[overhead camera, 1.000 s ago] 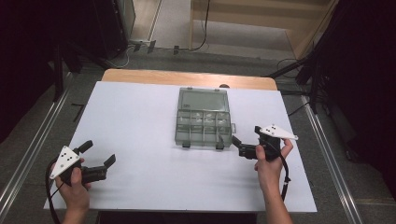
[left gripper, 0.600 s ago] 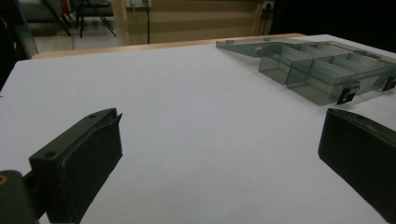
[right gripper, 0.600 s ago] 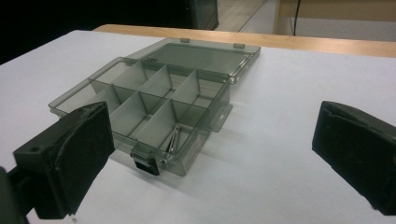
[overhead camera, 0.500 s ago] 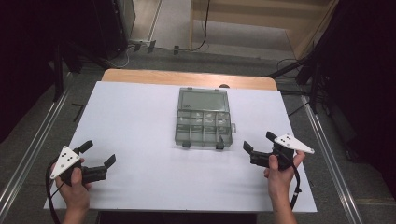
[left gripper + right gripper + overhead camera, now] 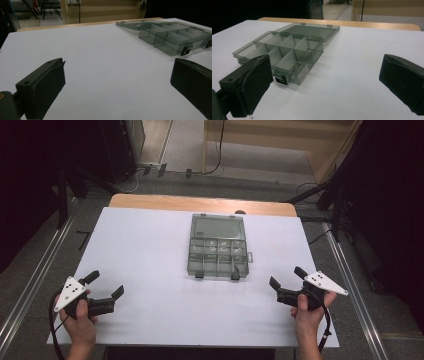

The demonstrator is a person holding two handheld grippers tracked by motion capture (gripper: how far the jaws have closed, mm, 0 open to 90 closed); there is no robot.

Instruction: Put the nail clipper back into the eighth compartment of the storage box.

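**Organizer box open, both hand-held grippers idle at the near edge**

Toward the far edge of the tabletop (image 5: 150, 245), a little right of its middle, sits the clear compartment box (image 5: 218, 251) with its lid (image 5: 218, 226) swung fully open and lying flat behind the tray, toward the far edge. Two dark latches (image 5: 235, 276) hang at the front wall, released. The tray is split into rows of small cells; the right gripper view shows something thin and metallic, perhaps screws or pins (image 5: 296, 66), in the cell nearest the front right corner, though the blur makes it hard to name. The other cells look mostly bare from that angle, while the high view shows pale specks in the middle row that are too small to tell.

Near the left front corner of the tabletop, the left hand-held gripper (image 5: 106, 289) rests low with its jaws spread wide and nothing between them. Near the right front corner, the right hand-held gripper (image 5: 286, 278) is likewise spread and empty, pointing toward the box, well apart from it.

Judged from how things lie, the unlatching and opening of the lid are done. What is left would be any handling of the contents, or closing and latching the box again. Neither hand-held gripper touches the box at this moment, so no step appears to be in hand.
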